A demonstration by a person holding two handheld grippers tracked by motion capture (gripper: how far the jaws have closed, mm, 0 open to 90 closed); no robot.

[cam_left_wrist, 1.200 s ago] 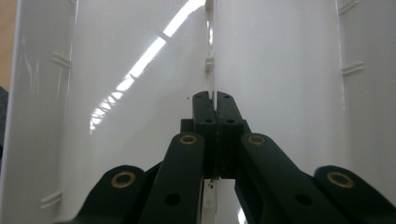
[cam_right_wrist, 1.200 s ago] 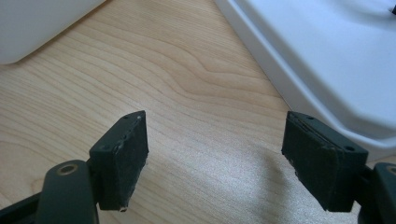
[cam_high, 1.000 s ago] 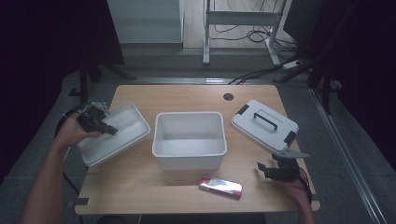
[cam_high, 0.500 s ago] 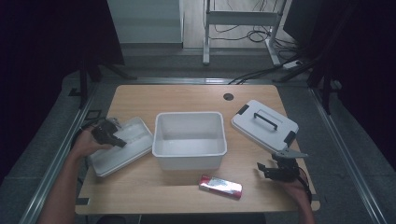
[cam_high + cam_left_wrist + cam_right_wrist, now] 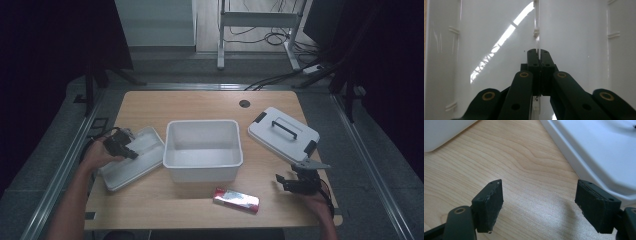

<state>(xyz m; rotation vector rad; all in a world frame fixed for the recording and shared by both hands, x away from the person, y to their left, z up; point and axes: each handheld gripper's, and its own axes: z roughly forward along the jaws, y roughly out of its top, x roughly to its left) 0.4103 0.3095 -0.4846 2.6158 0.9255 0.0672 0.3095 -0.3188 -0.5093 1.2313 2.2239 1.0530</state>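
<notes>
My left claw [image 5: 539, 58] is clamped on the thin tray [image 5: 131, 159] divider — it may slip; my right claw [image 5: 544, 205] stands apart.

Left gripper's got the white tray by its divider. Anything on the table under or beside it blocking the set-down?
Nothing visible does. The left gripper is shut on the tray, which sits left of the white bin; whether they touch is unclear.

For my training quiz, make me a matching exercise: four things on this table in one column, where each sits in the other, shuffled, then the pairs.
1. white tray
2. white bin
3. lid with black handle
4. red packet

A. table's middle
B. near edge, in front of the bin
C. clamped in the left gripper
D. right of the bin

Pairs: 1-C, 2-A, 3-D, 4-B
</notes>
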